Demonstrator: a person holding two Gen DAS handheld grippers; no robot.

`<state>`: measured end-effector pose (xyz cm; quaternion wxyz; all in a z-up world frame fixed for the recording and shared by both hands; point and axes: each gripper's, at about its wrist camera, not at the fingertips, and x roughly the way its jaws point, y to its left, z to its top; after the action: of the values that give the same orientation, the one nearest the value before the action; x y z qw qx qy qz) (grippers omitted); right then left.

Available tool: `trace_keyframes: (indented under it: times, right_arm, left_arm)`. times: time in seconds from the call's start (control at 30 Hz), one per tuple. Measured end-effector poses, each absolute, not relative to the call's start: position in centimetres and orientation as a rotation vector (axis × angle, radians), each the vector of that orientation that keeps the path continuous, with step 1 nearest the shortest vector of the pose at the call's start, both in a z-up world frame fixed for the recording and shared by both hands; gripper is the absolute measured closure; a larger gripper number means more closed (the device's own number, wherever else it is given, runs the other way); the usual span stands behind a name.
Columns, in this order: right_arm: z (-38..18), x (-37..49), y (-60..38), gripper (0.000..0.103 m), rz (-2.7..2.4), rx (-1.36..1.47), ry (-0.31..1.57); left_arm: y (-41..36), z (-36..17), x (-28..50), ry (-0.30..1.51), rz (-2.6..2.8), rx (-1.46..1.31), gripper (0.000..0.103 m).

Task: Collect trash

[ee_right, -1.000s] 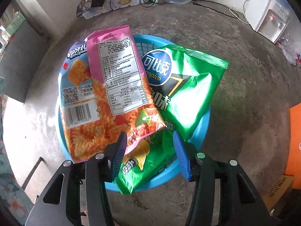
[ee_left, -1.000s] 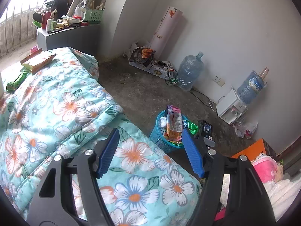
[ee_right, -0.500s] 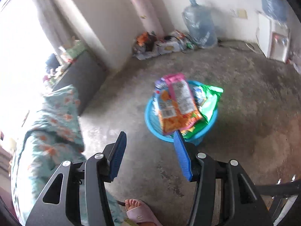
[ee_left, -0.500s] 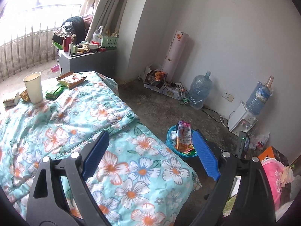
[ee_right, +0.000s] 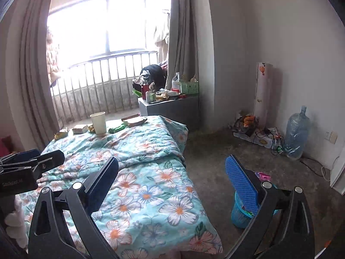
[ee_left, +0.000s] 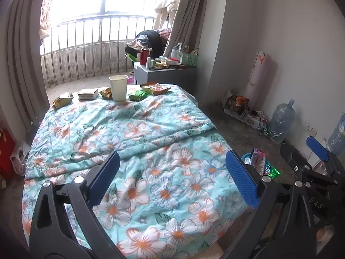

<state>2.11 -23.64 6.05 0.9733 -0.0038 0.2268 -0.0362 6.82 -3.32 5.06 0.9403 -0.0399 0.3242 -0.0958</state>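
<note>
A white paper cup [ee_left: 118, 87] stands at the far end of the floral bed quilt [ee_left: 138, 151], with several snack wrappers beside it: a yellow one [ee_left: 62, 101], a boxy one [ee_left: 87, 94], a green one [ee_left: 139, 95] and an orange one [ee_left: 155, 89]. The cup [ee_right: 98, 122] and wrappers also show in the right wrist view. A blue trash basket [ee_right: 240, 212] full of snack bags [ee_left: 258, 161] stands on the floor right of the bed. My left gripper [ee_left: 172, 183] is open and empty over the near quilt. My right gripper [ee_right: 172, 185] is open and empty above the bed's edge.
A grey cabinet [ee_left: 166, 75] cluttered with bottles stands beyond the bed by the balcony railing. A water jug [ee_left: 281, 122], cables and boxes [ee_left: 243, 110] lie along the right wall. Bare concrete floor [ee_right: 215, 151] runs between bed and wall.
Both grippers have pulled back from the trash basket and swung up toward the bed. The snack bags stay in the basket. The cup and wrappers have come into view.
</note>
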Motion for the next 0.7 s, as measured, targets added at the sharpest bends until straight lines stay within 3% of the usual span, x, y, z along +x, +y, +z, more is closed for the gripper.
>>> trace_keyframes:
  times: [0.17,0.33,0.7]
  right_arm:
    - [3.9,-0.6,-22.7,0.006,-0.134,-0.085,0.565]
    - [0.6,-1.4,-23.6,0.006,-0.196,-0.076,0.669]
    - [-1.2,-0.3,-25.4,0.006,-0.205,-0.019,0.752]
  left_arm:
    - [-2.7,1.2,6.4,0.814,-0.130,-0.145,0.009]
    - [-2.3,-0.6,5.4,0.852,-0.083,-0.165,0.009]
    - [-3.4,-1.7,5.5,0.909,-0.051,-0.138,0.009]
